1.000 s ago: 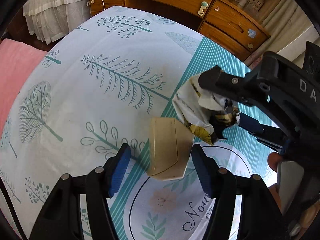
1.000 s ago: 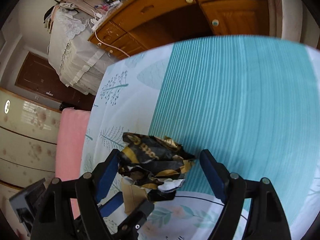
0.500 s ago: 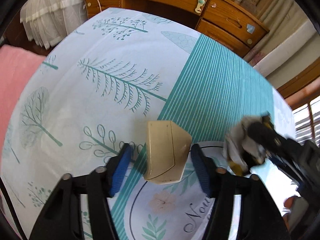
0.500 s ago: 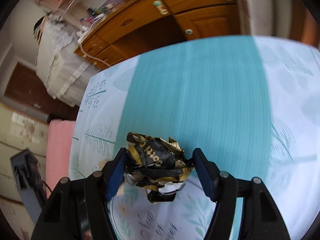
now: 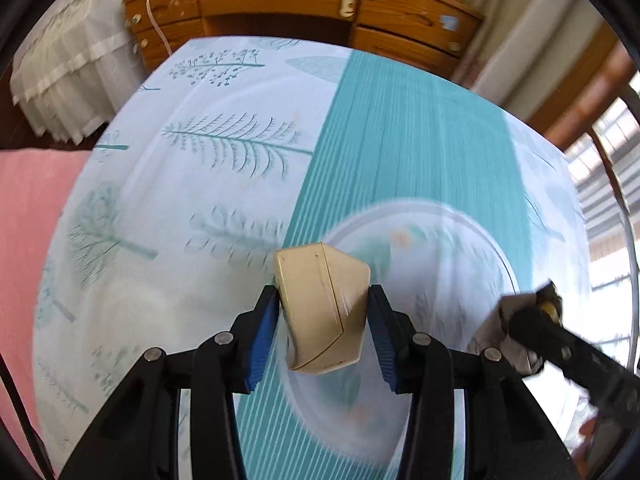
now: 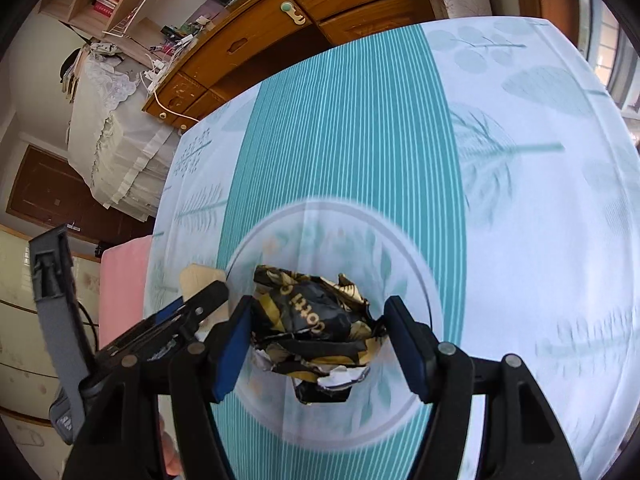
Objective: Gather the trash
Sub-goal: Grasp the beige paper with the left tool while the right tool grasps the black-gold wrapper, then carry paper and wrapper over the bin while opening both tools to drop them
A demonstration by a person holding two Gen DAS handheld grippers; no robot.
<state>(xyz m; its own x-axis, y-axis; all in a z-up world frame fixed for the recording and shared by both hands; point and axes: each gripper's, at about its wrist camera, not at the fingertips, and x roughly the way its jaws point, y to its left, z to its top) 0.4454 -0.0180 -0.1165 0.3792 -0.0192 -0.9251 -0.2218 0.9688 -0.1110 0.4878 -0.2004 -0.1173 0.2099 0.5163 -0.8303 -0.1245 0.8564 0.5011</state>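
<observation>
Left wrist view: both grippers carry trash above the patterned bedspread [image 5: 224, 184].
The left gripper [image 5: 322, 320] has just closed its blue pads [image 5: 262, 330] onto a beige carton [image 5: 324, 312]; the right gripper [image 6: 316, 344], also freshly narrowed, clamps a crumpled black-and-gold wrapper [image 6: 312, 316]. Open cloth stretches ahead to the wooden dresser [image 5: 304, 0].

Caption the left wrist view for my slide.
Left claw grips a crushed beige carton above the leaf-print tablecloth.
</observation>
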